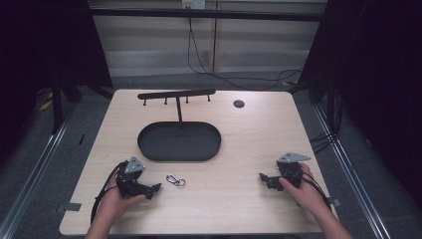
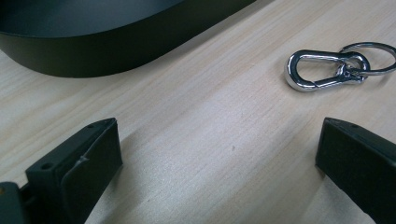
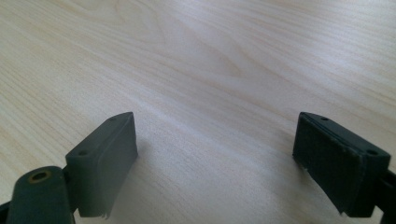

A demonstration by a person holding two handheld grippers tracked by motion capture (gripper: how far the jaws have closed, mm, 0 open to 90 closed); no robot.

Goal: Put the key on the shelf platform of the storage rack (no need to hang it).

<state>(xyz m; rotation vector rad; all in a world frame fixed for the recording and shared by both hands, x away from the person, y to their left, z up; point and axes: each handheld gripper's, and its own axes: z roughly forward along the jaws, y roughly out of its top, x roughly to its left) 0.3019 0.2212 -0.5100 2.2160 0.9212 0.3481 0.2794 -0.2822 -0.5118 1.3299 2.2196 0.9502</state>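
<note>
The silver carabiner (image 2: 327, 70) with its key ring (image 2: 373, 58) is found lying flat on the wooden table (image 1: 239, 149), just before the black oval tray (image 1: 179, 142). The left gripper (image 1: 155, 189), jaws spread wide and empty, is held near it. The right gripper (image 1: 263, 178) is likewise spread, well apart.

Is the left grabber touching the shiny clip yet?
Apart. The left gripper view shows bare table between the left gripper and the clip; its jaws stand wide open.

The key ring (image 2: 373, 58) on the carabiner (image 2: 324, 70) is cut off by the left gripper view's right edge.
</note>
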